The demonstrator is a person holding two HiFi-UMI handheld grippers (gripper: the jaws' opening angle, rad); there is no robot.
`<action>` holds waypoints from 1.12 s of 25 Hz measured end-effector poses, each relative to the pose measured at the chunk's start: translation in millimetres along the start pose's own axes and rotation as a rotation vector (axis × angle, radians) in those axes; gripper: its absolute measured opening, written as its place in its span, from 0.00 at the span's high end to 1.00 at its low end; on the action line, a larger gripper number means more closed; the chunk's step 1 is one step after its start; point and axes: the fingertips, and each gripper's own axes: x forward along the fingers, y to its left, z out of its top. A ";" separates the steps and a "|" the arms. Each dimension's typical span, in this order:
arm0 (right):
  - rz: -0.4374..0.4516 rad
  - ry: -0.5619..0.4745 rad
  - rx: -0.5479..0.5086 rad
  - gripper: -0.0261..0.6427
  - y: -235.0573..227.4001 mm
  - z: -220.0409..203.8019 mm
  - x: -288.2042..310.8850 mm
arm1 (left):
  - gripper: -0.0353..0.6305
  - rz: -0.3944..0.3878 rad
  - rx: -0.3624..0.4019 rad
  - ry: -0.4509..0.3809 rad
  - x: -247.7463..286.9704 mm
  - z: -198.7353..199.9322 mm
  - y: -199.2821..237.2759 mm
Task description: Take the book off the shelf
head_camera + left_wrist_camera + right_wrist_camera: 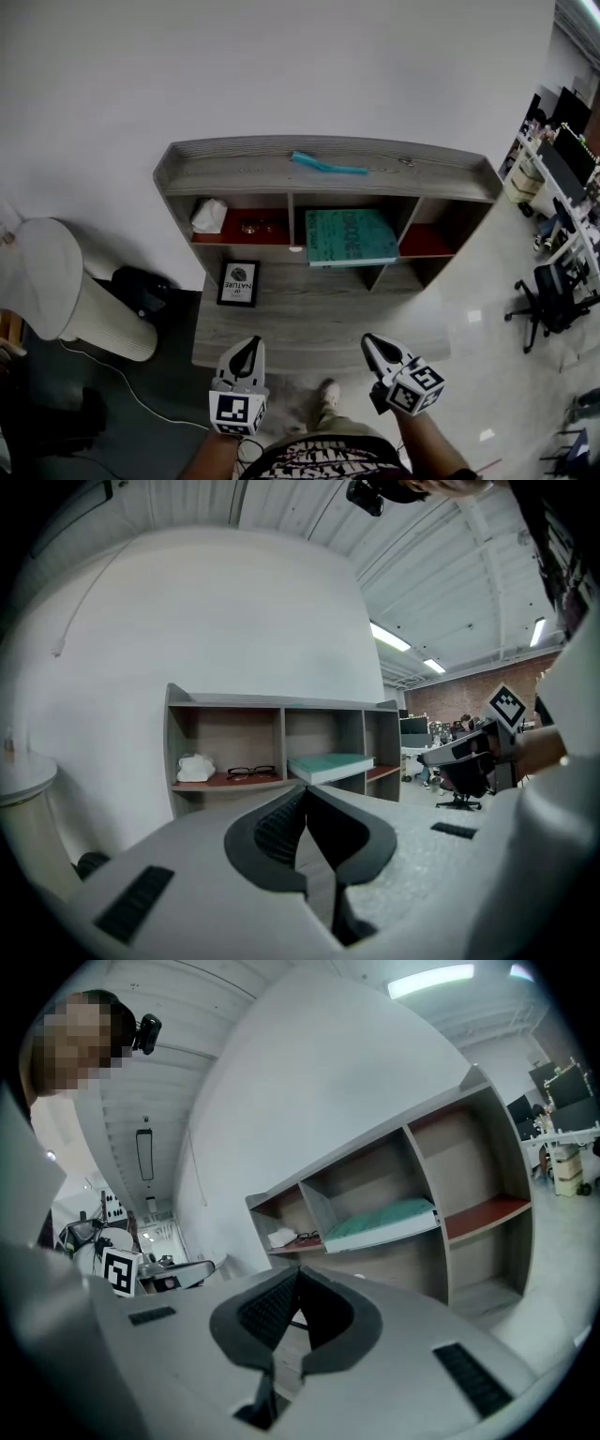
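Observation:
A teal book [350,236] lies flat in the middle compartment of a grey wooden shelf unit [328,171], jutting out past the front edge. The left gripper view shows the book [330,765] ahead and a little right; in the right gripper view the book [384,1221] lies ahead. My left gripper [247,350] and right gripper [372,344] hover side by side over the unit's low front ledge, well short of the book. Both have their jaws shut with nothing between them.
A white crumpled object [209,217] and glasses [251,226] sit in the left compartment. A teal stick [328,165] lies on the top board. A framed picture [238,282] rests on the lower ledge. A white bin [66,291] stands left; office chairs [548,305] stand right.

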 end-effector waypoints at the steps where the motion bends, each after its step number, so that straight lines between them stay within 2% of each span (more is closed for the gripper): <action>1: 0.007 0.005 0.009 0.95 -5.4 0.4 6.8 | 0.94 -0.001 0.003 -0.001 8.7 2.3 0.4; 8: 0.024 0.042 0.086 0.95 -47.1 3.3 50.6 | 0.94 0.005 -0.002 0.008 60.4 2.8 6.4; 14: 0.027 -0.006 0.246 0.95 -91.8 14.7 80.2 | 0.94 0.011 0.003 0.020 91.3 6.9 7.6; 15: 0.033 -0.019 0.287 0.92 -98.4 16.8 84.8 | 0.94 0.015 0.002 0.028 94.8 5.3 8.8; 17: 0.055 -0.041 0.387 0.77 -110.7 19.7 94.7 | 0.94 0.022 0.002 0.043 100.5 0.3 11.6; 23: 0.106 -0.108 0.647 0.51 -139.5 30.3 120.4 | 0.94 0.038 0.002 0.084 114.1 -13.4 14.7; 28: 0.120 -0.144 0.740 0.36 -157.2 38.2 131.2 | 0.94 0.042 0.013 0.098 126.2 -17.7 15.2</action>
